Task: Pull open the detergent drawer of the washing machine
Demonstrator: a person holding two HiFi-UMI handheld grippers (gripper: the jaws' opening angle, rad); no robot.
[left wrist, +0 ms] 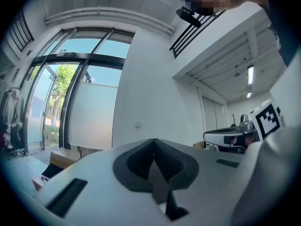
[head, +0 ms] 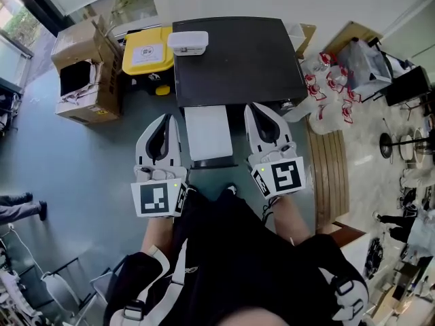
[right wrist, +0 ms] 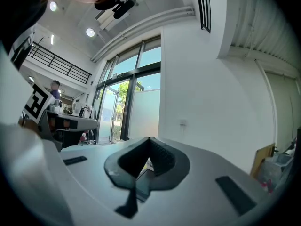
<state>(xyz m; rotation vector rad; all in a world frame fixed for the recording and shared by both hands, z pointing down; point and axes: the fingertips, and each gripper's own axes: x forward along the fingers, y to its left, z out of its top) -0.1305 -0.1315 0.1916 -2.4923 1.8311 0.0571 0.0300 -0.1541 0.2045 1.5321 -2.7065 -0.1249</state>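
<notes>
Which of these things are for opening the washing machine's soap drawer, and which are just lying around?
For the job:
washing machine
white part jutting from its front, likely the drawer
left gripper and right gripper, both shut and empty

Just lying about:
cardboard box
yellow-lidded bin
white box on the machine
plastic bags
</notes>
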